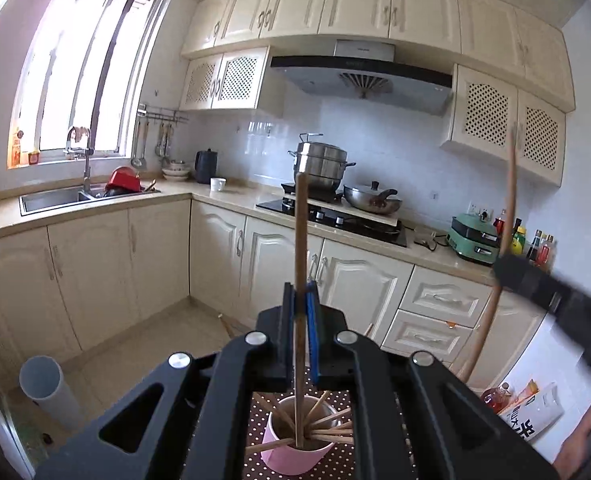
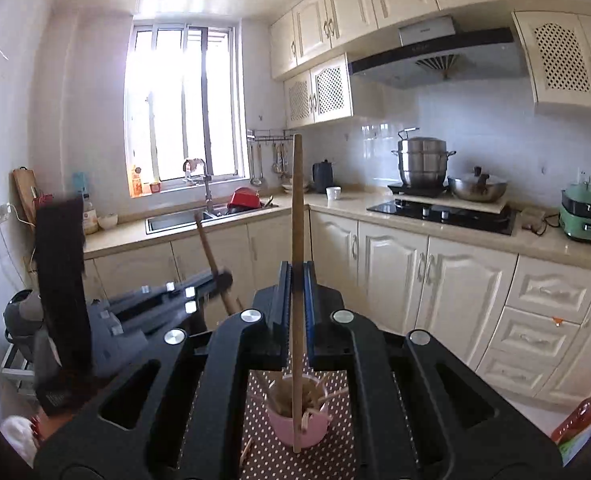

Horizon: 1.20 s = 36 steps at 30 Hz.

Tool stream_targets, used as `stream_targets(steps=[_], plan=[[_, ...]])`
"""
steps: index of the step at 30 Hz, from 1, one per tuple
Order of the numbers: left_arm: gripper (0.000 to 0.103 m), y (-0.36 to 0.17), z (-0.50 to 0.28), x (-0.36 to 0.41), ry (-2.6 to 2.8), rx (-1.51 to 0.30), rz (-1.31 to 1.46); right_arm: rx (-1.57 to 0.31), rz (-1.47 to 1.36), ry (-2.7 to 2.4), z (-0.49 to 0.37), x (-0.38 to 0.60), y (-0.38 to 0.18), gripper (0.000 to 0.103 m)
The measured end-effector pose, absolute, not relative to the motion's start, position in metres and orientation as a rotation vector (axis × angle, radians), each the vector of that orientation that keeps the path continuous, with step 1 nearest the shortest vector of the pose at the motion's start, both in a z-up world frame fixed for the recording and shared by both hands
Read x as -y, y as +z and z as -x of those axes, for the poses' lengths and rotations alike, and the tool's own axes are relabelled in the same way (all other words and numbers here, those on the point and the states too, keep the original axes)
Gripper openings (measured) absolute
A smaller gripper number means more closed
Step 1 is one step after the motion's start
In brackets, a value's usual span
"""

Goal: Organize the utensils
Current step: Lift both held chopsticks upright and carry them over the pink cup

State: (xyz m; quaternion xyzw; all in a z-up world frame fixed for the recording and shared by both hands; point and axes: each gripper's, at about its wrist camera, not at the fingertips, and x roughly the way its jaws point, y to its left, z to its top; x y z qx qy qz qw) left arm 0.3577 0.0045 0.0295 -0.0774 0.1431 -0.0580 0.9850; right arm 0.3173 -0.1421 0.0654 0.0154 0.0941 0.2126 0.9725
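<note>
Chopstick point(image 1: 300, 240) upright in left gripper point(image 1: 300, 308) jaws, vert. axis.

A pink cup point(image 1: 295, 458) of seemingly tan chopsticks point(image 1: 329, 426) stands on brown white-dotted cloth point(image 1: 335, 468).

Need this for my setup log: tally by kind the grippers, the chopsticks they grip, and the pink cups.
Grippers: 2 (left gripper, right gripper)
Gripped chopsticks: 2 (left-held chopstick, right-held chopstick)
Pink cups: 1 (pink cup)
Total: 5
The loose sticks in the cup overlap too much to count.
</note>
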Motion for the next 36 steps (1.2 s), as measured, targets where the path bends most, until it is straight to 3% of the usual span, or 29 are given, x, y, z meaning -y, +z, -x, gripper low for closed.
stream_targets(steps=[14, 36], plan=[[0.006, 0.03, -0.36, -0.004, -0.108, -0.266, 0.145, -0.128, -0.048, 0.452, -0.327, 0.136, 0.094, 0.006], [0.006, -0.023, -0.368, -0.016, -0.149, -0.356, 0.175, -0.156, -0.001, 0.343, -0.356, 0.098, -0.004, 0.006]])
